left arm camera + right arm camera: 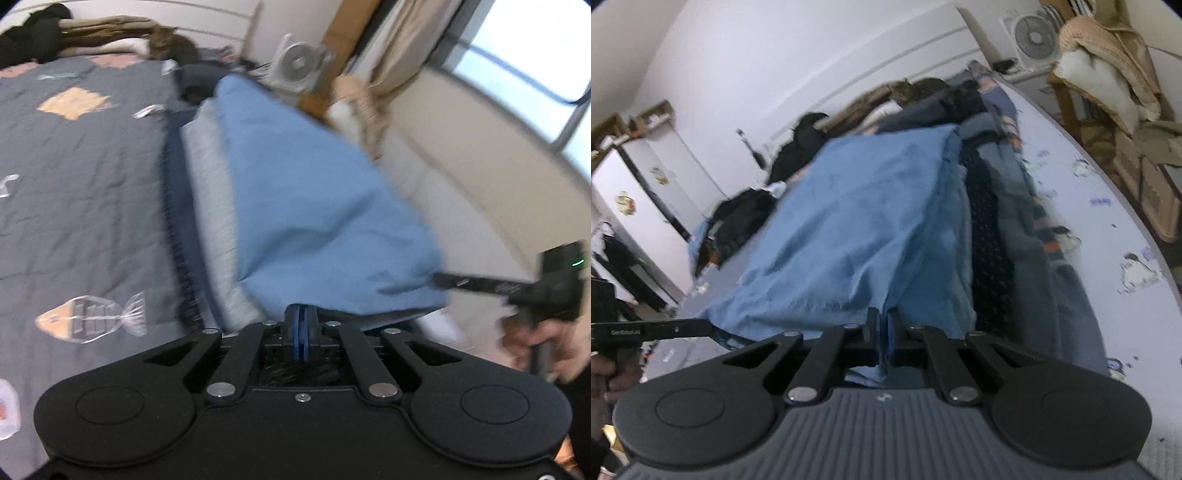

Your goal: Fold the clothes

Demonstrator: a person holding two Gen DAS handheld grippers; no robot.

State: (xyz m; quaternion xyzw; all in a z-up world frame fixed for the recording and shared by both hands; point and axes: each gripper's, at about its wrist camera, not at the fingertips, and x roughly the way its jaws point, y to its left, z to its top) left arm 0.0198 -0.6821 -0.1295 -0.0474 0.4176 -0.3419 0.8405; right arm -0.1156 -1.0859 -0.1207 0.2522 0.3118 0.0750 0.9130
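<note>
Closest to my lens in the left wrist view is the left gripper, its jaws pinched fully together on the near hem of the blue garment. From there I go by size. Filling the left half of that frame is the bed, under a grey quilt printed with fish, and the blue garment runs from lower centre up toward the middle top of the frame, draped over a paler grey layer beside it. In the right wrist view the same cloth spreads across the centre, with a heap of dark clothes just right of it and a second dark pile at its left edge. A small fan sits in the upper right corner.

At the right edge of the left wrist view, the right gripper reaches in. Its jaws are closed tight too, clamped on the hem's other end (the blue pads show only a sliver between them).

With both corners held, I judge the fold proper is next. To do it well I would keep the two hands level and equally apart so the hem stays taut, carry it in one smooth arc toward the far edge, and lay corner onto corner before letting go; the frames are motion-blurred, so slower is wiser.
</note>
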